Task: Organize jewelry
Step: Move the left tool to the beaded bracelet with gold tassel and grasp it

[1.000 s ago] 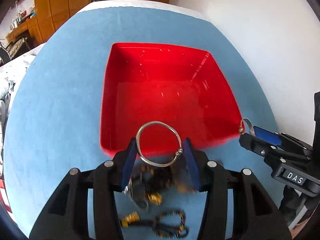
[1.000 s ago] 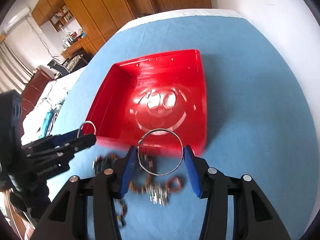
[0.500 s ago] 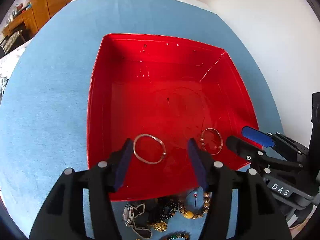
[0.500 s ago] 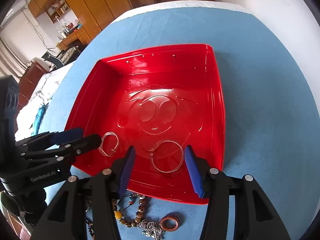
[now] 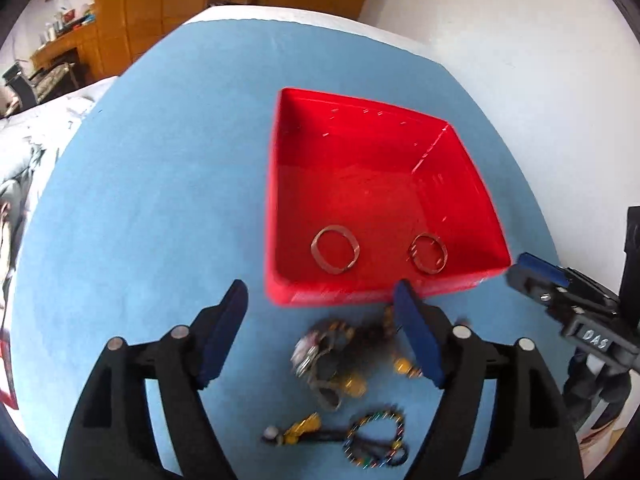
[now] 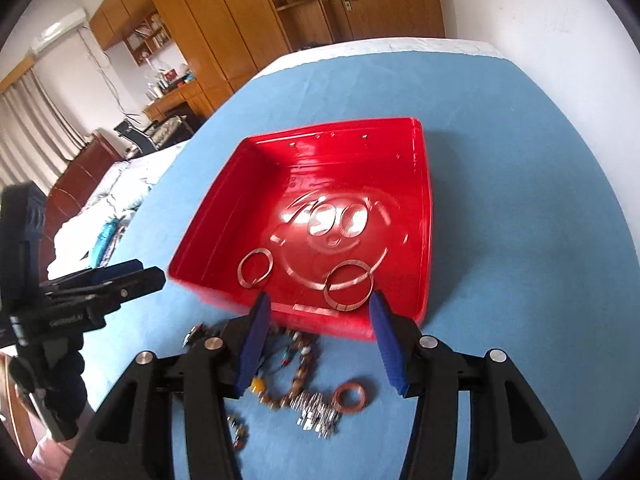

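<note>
Two bangles [image 5: 335, 249] lie in the red tray [image 5: 460, 152].
Our left gripper [image 5: 322, 308], jaws just widened, and right gripper [image 6: 318, 312] hang spread and empty, seemingly readied for the blurred jewelry pile [image 5: 340, 354].

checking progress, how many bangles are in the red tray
2: one thin silver metal bangle near the shallow red plastic tray's front left, the other bangle front centre-right.
</note>
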`<state>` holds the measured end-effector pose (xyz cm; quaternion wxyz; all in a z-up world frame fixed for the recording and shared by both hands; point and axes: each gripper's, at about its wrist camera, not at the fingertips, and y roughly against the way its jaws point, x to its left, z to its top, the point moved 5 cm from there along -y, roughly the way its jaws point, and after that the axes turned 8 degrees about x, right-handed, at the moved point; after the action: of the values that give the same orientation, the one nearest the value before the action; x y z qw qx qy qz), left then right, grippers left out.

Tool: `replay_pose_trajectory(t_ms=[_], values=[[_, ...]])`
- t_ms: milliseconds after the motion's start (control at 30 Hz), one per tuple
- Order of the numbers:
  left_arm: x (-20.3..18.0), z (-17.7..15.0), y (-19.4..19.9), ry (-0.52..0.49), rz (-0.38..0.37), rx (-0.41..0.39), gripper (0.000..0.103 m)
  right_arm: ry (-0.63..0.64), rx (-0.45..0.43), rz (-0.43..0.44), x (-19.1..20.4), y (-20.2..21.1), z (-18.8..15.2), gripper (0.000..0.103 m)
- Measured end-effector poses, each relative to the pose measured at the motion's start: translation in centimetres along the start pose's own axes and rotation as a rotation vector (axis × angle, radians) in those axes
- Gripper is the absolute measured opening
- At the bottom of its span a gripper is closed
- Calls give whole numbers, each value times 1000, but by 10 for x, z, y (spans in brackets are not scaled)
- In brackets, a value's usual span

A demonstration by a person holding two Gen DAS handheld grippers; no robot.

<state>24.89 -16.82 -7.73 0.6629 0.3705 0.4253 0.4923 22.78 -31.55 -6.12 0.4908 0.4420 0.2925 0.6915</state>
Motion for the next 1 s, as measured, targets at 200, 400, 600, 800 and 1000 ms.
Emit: replay_pose_trajectory(t_ms=[200, 400, 600, 800, 1000], values=[[21, -47, 0, 18, 33, 52, 83, 17, 55, -10, 3, 3, -32, 52], [29, -83, -3, 31, 22, 114, 83, -10, 107, -20, -4, 1, -57, 51], [32, -106, -13, 53, 7, 176, 81, -24, 141, -27, -6, -1, -79, 49], [26, -120, -28, 72, 2, 217, 76, -32, 159, -39, -8, -3, -89, 49], [23, -126, -45, 103, -3, 265, 72, -42, 171, -42, -11, -6, -91, 49]])
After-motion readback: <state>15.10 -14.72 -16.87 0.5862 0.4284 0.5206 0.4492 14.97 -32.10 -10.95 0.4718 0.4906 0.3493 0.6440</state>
